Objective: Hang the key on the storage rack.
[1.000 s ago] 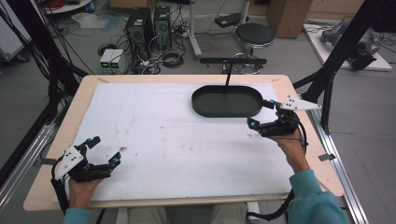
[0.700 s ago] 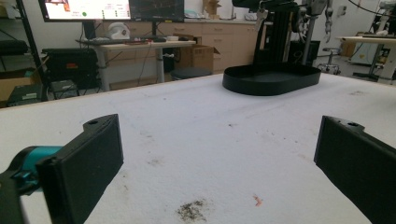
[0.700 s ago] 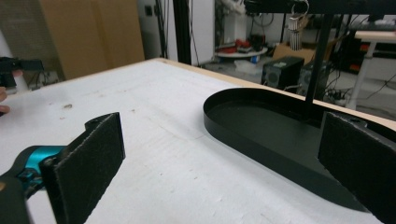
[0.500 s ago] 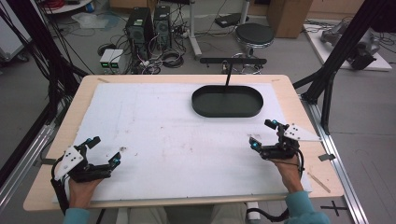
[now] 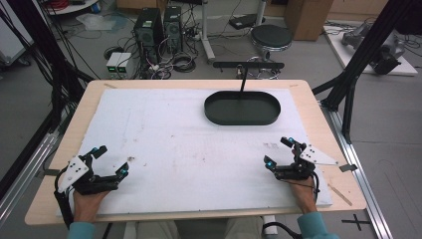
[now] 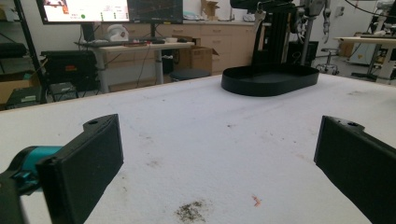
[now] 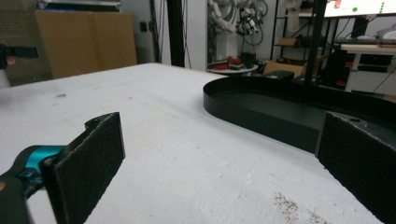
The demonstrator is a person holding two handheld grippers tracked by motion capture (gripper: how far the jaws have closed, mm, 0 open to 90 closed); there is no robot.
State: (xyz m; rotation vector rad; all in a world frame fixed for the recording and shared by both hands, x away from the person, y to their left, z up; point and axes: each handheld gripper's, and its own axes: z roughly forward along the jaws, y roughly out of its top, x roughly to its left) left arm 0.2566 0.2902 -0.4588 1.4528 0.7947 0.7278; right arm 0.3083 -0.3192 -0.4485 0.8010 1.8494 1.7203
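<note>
- The left gripper (image 5: 110, 160) is seen in the high view near the table's front left corner, low over the white mat (image 5: 174, 144).
- Its jaws are spread wide, with nothing between them; only bare mat is seen between them in the left gripper view.
- The right gripper (image 5: 279, 152) is seen at the front right of the mat, the hand behind it by the table's front edge.
- Its jaws are likewise wide apart and nothing is held.
- The black oval tray (image 5: 242, 108) is placed at the far side of the mat, right of centre, well apart from both grippers.
- The tray is seen nearer the right gripper; in the right gripper view its wall (image 7: 261, 119) lies ahead of the jaws.
- Small dark specks (image 6: 191, 211) are noted on the mat just ahead of the left jaws.
</note>
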